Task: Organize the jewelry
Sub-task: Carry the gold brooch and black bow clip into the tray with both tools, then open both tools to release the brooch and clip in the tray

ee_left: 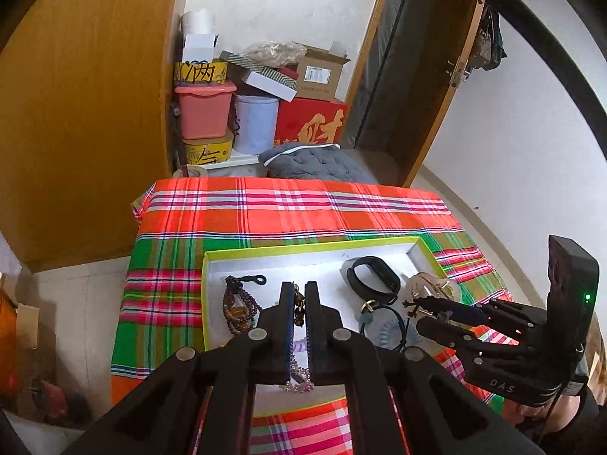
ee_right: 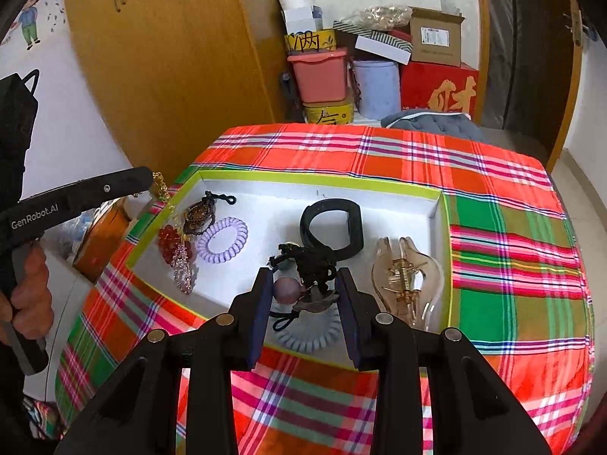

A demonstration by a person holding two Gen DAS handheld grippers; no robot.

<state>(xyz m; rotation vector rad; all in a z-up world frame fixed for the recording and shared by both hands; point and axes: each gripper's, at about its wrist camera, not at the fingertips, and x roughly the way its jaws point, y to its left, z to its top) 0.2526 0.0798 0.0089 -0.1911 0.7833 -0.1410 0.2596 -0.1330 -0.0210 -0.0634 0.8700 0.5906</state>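
Probably a home storeroom: wooden wardrobe (ee_right: 159, 57), stacked boxes (ee_left: 261, 87), plaid-covered table (ee_right: 493, 174).

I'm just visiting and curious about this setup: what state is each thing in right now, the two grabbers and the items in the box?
left gripper: shut on a dangling gold chain, lifted above the tray's left edge
right gripper: open, straddling a black cord ornament
tray: lidless, on the plaid cloth
black wristband: closed loop, lying flat
amber hair claw: lying on its side
lilac coil hair tie: unstretched, flat

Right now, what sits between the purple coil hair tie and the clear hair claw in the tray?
In the right wrist view, the black wristband and a black corded pendant bunch lie between the purple coil hair tie and the clear hair claw.
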